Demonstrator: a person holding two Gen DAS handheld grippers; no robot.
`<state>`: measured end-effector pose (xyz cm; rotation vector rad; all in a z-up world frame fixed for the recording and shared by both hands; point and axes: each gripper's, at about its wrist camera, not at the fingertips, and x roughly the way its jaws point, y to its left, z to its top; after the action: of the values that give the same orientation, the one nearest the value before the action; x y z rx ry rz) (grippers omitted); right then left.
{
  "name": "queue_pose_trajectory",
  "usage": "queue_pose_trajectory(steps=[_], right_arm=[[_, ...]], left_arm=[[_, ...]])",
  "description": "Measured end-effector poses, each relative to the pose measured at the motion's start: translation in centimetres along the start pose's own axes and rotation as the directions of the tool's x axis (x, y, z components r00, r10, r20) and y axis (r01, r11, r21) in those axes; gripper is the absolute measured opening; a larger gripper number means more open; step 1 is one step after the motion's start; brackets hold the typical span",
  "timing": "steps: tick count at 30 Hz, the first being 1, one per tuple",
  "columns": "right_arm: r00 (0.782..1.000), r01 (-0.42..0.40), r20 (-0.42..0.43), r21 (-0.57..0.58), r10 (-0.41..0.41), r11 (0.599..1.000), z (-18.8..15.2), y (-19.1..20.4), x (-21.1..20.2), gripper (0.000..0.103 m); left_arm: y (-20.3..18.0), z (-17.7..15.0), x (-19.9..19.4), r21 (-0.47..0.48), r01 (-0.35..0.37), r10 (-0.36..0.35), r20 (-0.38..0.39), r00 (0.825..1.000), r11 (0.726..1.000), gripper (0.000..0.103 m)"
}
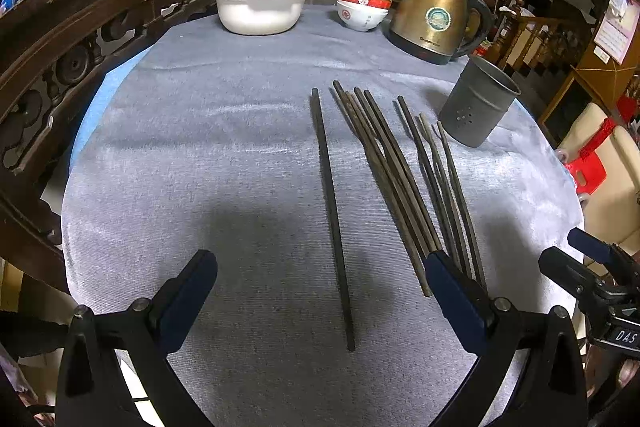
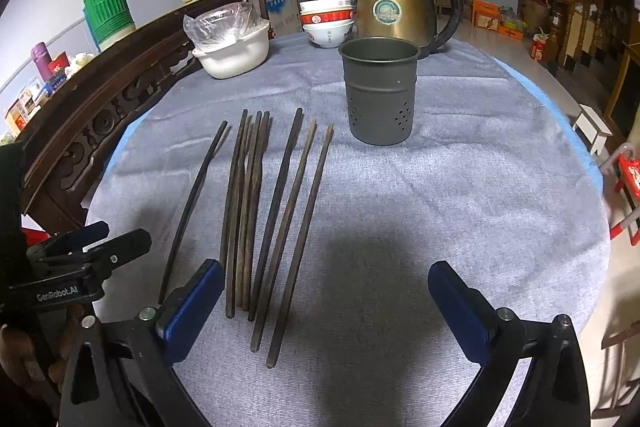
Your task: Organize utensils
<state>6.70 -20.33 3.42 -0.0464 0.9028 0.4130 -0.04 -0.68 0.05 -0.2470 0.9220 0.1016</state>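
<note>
Dark wooden chopsticks point(image 2: 256, 211) lie flat on the grey towel-like table cover point(image 2: 440, 195), roughly parallel, with their far tips toward the grey perforated metal holder cup point(image 2: 379, 91). We judge this layout as a staging arrangement: the sticks are spread out for picking, and the cup stands upright, mouth up and empty as far as we can see, ready to receive them.

One chopstick point(image 1: 332, 215) lies apart from the rest, on the side of the group away from the cup. The main bundle point(image 1: 388, 179) lies nearer the cup, and the thinnest sticks point(image 1: 448, 195) lie just beside the cup's base.

We hold the left gripper point(image 1: 320, 291) with its fingers spread wide and empty; the lone chopstick's near end runs between them. We hold the right gripper point(image 2: 326, 301) equally spread and empty; the near ends of the bundle lie just inside its left finger point(image 2: 192, 307), and the cup stands well beyond its fingertips.
</note>
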Motion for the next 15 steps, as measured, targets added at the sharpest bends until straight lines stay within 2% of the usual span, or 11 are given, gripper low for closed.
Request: queue_pose_trajectory(steps=[15], right_arm=[[1.0,0.003,-0.011,0.009,-0.003,1.0,0.1,-0.58,0.28,0.103]], left_arm=[[0.51,0.1,0.14,0.002,0.0,0.0,-0.01,1.0,1.0,0.103]])
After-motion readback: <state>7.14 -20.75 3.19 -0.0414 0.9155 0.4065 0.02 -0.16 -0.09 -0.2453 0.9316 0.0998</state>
